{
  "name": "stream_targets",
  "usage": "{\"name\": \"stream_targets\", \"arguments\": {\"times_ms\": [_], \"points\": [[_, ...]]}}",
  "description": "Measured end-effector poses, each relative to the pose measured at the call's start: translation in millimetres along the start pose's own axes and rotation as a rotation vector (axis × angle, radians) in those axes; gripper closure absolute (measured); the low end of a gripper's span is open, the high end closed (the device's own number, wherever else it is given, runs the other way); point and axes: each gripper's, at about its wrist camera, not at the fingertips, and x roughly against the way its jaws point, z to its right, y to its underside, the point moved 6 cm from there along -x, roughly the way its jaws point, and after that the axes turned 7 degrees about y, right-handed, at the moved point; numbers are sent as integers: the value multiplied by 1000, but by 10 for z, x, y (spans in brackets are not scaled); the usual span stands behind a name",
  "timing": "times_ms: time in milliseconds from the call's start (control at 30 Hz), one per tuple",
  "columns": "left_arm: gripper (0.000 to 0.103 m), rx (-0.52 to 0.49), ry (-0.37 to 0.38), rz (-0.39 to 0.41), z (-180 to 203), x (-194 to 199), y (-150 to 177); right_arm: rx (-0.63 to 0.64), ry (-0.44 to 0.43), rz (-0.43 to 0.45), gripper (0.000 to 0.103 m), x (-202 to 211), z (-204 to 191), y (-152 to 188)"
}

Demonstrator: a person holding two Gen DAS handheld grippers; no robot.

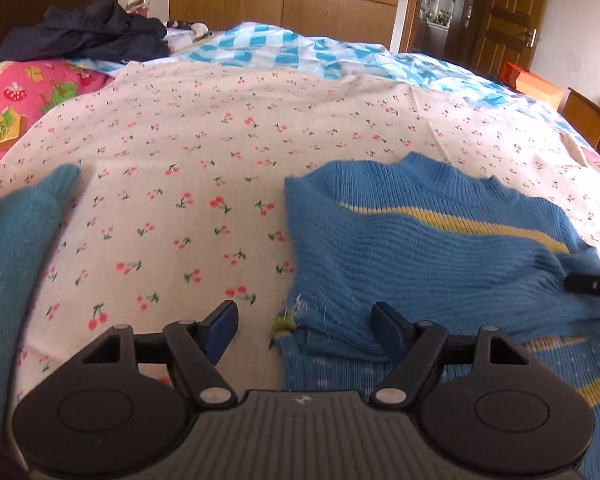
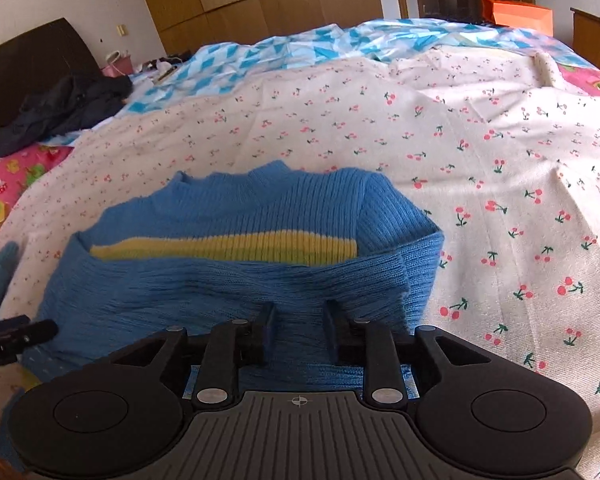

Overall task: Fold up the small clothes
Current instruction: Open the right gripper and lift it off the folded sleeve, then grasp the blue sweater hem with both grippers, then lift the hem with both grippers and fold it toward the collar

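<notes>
While the blue jumper (image 2: 236, 264) lies partly folded near the bed's (image 1: 180, 152) front edge, the left gripper (image 1: 304, 330) gapes, empty, over its left side; the right gripper's (image 2: 298, 328) jaws stand slightly apart over a knit fold. Pinch both layers squarely before lifting.

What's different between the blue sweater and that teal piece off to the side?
The blue sweater is ribbed knit with a yellow stripe; the teal garment looks fuzzy and plain. The sweater lies in full view, partly folded, in front of both grippers; the teal garment sits at the edge of the picture, mostly cut off. Both lie on the cherry-print sheet.
</notes>
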Motion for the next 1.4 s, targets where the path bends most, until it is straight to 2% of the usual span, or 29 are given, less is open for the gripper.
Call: {"name": "stream_targets", "arguments": {"times_ms": [67,167,300,433,500,600,700,833,933,967,1000,1033,1067,1100,1133,1200,1300,1400], "points": [[25,-7,-11,-20,-28,121,32,-8,-21,22,77,150,10,-27],[25,-43,-19,-62,-55,312,132,1,-52,-9,75,382,35,42],[25,-79,32,-144,-31,615,329,62,-125,-108,69,778,9,331],[25,-77,55,-275,4,857,596,118,-109,-193,68,1120,80,631],[25,-67,80,-344,45,956,741,91,-116,-286,68,1224,169,809],[25,-51,119,-413,142,1084,920,78,-108,-397,67,1323,254,1056],[26,-32,156,-479,248,1112,1064,93,-109,-472,65,1363,256,1280],[31,-80,146,-504,388,1083,1174,101,-110,-557,65,1297,216,1525],[34,-55,193,-536,475,1076,1229,58,-136,-590,65,1234,209,1608],[36,-45,210,-549,499,1083,1253,39,-142,-597,64,1221,220,1623],[41,-38,215,-558,513,1085,1274,24,-153,-601,69,1218,227,1624],[49,-37,214,-562,515,1087,1288,3,-167,-599,74,1218,241,1621],[53,-34,206,-559,504,1093,1291,-20,-182,-594,83,1213,261,1623],[62,-20,200,-551,477,1096,1282,-48,-200,-589,89,1220,284,1614],[73,11,199,-541,437,1110,1268,-84,-220,-577,91,1233,309,1598],[85,106,232,-515,356,1155,1230,-174,-282,-530,95,1289,358,1535],[88,254,299,-448,247,1231,1140,-292,-373,-433,100,1384,395,1381],[88,310,345,-389,236,1263,1017,-337,-413,-333,100,1440,385,1189]]}}
